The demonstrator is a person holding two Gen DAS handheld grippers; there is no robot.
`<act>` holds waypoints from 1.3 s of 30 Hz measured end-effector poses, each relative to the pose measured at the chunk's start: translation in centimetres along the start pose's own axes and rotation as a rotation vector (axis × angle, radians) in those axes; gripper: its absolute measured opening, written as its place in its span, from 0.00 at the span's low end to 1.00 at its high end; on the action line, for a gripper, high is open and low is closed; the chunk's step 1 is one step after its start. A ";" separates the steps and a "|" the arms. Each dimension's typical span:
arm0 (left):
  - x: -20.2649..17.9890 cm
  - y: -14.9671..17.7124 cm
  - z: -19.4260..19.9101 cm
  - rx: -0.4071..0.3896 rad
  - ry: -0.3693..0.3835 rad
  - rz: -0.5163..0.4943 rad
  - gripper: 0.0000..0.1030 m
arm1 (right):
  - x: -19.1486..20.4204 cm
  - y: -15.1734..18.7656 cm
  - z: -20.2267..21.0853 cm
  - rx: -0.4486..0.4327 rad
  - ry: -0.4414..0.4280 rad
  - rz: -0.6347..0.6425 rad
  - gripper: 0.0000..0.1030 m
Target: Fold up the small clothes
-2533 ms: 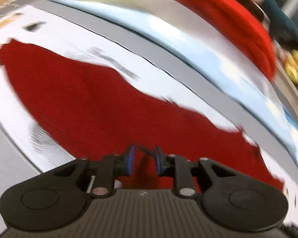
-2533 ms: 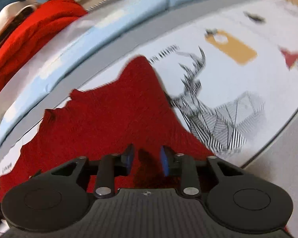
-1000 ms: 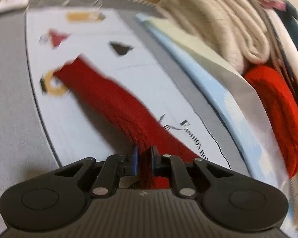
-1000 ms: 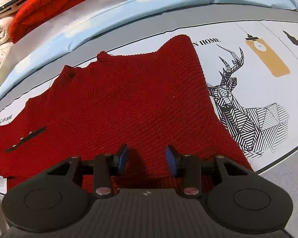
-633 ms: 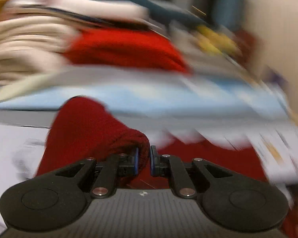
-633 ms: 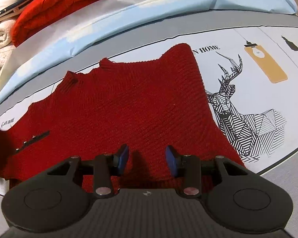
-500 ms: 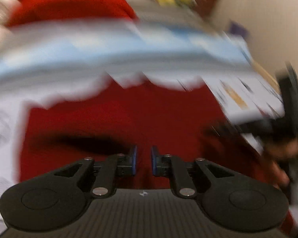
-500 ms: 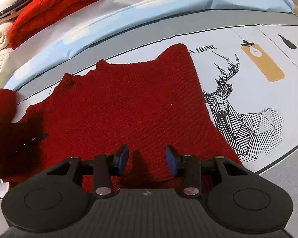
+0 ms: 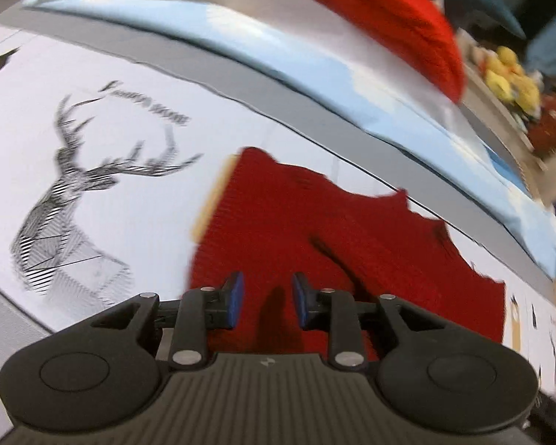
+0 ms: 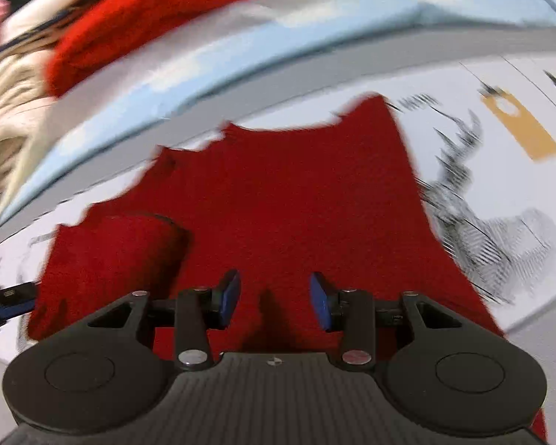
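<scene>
Right wrist view: your dark red knitted sweater (image 10: 296, 200) has one sleeve (image 10: 118, 244) folded in, left of your spread, empty jaws; the remaining folds are yours to do.

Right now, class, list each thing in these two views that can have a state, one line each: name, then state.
dark red sweater: lying flat on the printed mat, one sleeve folded over its body.
folded sleeve: resting on the sweater, released.
left tool: open, jaws have just been opening, nothing between them.
right tool: open above the sweater, gripping nothing.
bright red knit: bundled in the pile behind.
</scene>
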State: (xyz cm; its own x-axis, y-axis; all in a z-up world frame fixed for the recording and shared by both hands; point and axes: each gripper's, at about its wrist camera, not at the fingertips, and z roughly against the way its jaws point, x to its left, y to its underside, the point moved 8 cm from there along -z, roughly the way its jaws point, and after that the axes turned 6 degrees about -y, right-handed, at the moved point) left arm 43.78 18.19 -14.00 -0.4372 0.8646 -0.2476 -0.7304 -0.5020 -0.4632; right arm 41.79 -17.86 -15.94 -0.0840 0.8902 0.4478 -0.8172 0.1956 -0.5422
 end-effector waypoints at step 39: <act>1.0 0.0 0.2 0.039 -0.009 0.045 0.29 | -2.4 2.4 0.1 -0.128 -0.005 -0.494 0.48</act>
State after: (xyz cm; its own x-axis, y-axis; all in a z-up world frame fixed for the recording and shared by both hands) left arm 43.23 19.03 -14.07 -0.4748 0.8409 -0.2595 -0.7296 -0.5410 -0.4182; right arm 39.99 -19.59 -18.30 0.2922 0.6766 0.6759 -0.6837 0.6419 -0.3471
